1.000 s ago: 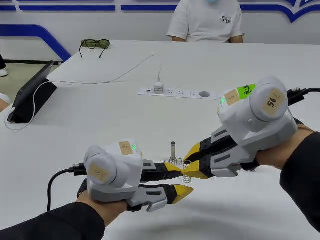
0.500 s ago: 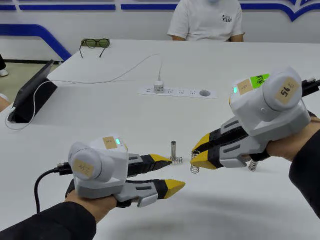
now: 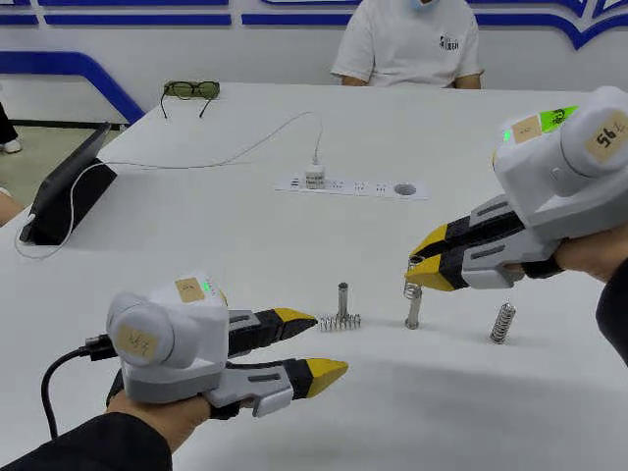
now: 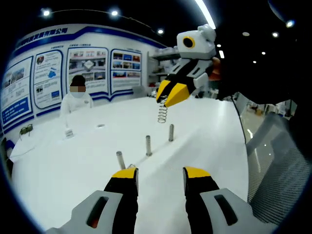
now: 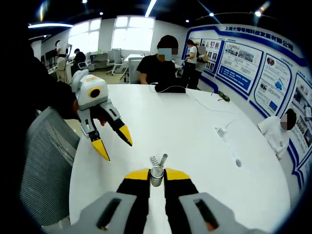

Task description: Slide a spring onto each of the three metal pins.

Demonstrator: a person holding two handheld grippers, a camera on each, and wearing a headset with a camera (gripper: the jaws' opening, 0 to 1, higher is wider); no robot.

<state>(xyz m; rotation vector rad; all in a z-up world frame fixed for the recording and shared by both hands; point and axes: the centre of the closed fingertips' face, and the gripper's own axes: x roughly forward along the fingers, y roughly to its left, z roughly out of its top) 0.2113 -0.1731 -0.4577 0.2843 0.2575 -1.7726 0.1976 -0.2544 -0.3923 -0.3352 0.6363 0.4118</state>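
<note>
Room: a bright hall whose blue-striped wall (image 3: 147,49) lies far beyond both pairs of fingers; a seated person (image 3: 407,44) is at the table's far edge.
Table (image 3: 196,245): white, smooth and flat, spreading under and ahead of the fingers. A power strip (image 3: 348,185), a cable (image 3: 235,149) and glasses (image 3: 191,89) lie well beyond the fingertips.
Right gripper (image 3: 412,270): fingers clenched on the upper coils of the held spring (image 3: 410,290), which hangs below the fingertips.
Left gripper (image 3: 322,343): fingers spread apart, grasping nothing, low over the table.
Middle pin (image 3: 414,314): upright, directly beneath the right fingertips. Whether the held spring's lower end is already over its top cannot be told.
Left pin (image 3: 342,296): bare, just ahead of the left fingertips.
Loose spring (image 3: 340,321): on its side at the left pin's foot, nearest the left fingers.
Far spring (image 3: 502,322): slightly tilted, below the right fingers on their hand side. It seems to sleeve the third pin, which is hidden.
Step in hand: threading the held spring onto the middle pin. Keep the spring's axis in line with the pin, lower it straight, and release only once the coils have swallowed the top. A tilted approach would probably snag a coil on the pin's rim.
</note>
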